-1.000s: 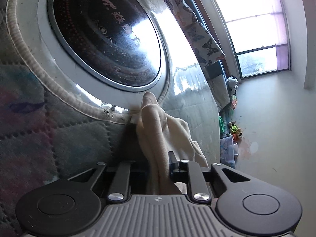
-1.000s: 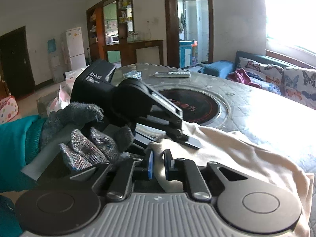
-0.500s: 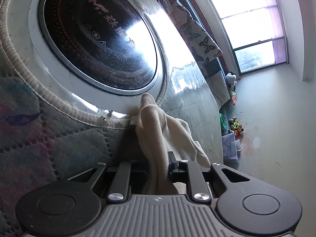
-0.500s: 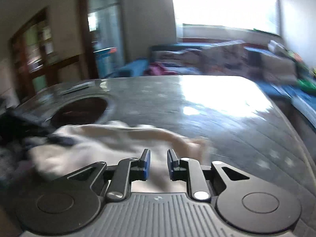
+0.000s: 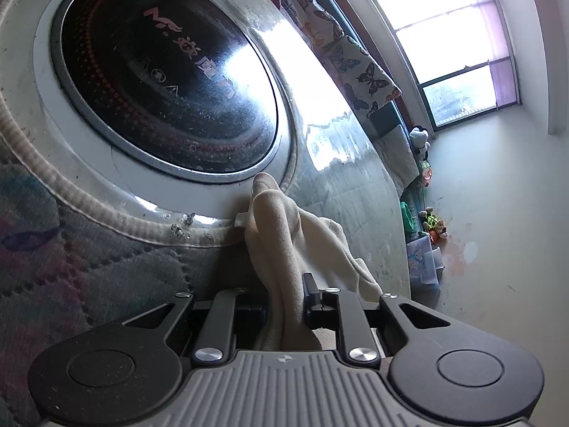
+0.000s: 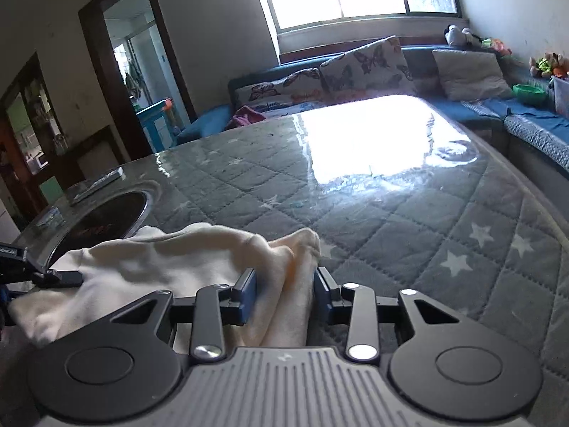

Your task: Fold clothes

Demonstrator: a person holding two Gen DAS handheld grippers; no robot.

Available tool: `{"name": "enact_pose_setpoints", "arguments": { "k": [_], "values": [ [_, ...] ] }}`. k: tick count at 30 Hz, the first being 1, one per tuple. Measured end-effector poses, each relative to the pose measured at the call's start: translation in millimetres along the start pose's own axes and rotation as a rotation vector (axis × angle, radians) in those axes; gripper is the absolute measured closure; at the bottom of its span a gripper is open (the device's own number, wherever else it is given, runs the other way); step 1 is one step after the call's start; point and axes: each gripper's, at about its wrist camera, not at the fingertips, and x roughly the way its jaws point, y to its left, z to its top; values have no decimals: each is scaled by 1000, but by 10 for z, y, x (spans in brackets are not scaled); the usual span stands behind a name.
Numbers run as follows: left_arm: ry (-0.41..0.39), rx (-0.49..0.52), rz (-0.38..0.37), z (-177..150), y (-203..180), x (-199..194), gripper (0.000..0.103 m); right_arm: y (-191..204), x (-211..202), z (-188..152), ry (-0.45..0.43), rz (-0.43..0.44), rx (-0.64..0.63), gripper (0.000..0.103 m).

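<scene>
A cream garment (image 6: 170,259) lies bunched on the quilted grey table cover (image 6: 409,220). In the left wrist view my left gripper (image 5: 284,299) is shut on a fold of the garment (image 5: 281,235), which runs forward from between the fingers. In the right wrist view my right gripper (image 6: 284,291) is open, its blue-padded fingers standing on either side of the garment's right-hand end. The tip of the left gripper (image 6: 53,277) shows at the far left, on the garment's other end.
A round black cooktop (image 5: 167,82) (image 6: 103,220) is set into the table beside the garment. A remote (image 6: 99,183) lies beyond it. A sofa with butterfly cushions (image 6: 362,67) runs along the window wall behind the table.
My right gripper swung away from the left gripper to the garment's right end and opened around it. The left gripper kept its hold and barely moved.
</scene>
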Motion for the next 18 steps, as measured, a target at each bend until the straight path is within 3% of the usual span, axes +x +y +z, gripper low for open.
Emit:
{"name": "enact_pose_setpoints", "arguments": {
  "k": [1, 2, 4, 9, 18],
  "values": [
    [0, 4, 1, 1, 3, 2, 83, 4, 6, 2, -1, 3, 7, 74],
    [0, 10, 2, -10, 1, -5, 83, 18, 1, 3, 1, 8, 4, 86],
    [-3, 27, 8, -38, -20, -25, 84, 49, -12, 4, 4, 18, -6, 91],
    [-15, 96, 24, -53, -128, -19, 85, 128, -181, 26, -46, 4, -27, 93],
    [13, 243, -46, -144, -595, 40, 87, 110, -669, 193, -132, -61, -68, 94]
  ]
}}
